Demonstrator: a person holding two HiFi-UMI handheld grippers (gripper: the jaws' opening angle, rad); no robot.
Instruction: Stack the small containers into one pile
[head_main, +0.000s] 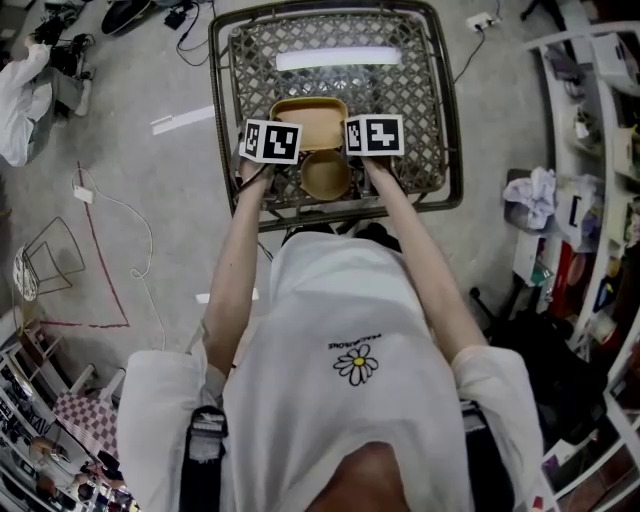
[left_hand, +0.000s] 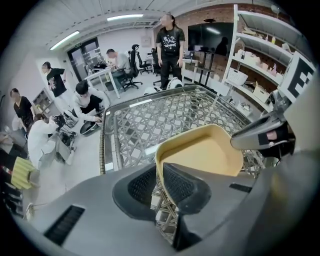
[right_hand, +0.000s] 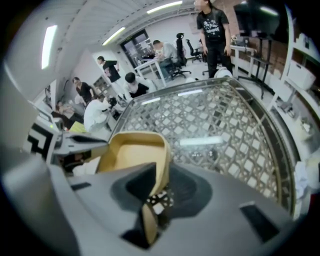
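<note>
The left tongs (left_hand: 160, 174) and the right tongs (right_hand: 162, 192) stand slightly open around opposite rims of the tray (head_main: 310, 122), just behind the bowl (head_main: 326, 175) on the lattice surface (head_main: 400, 90), so both should lift away together without dragging it.

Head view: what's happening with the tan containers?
A person works over a lattice table. The left hand-held gripper and right hand-held gripper each straddle a side wall of the rectangular container; a round bowl sits beside it, nearer the person. Right jaws stand off the wall; left grip unclear.
</note>
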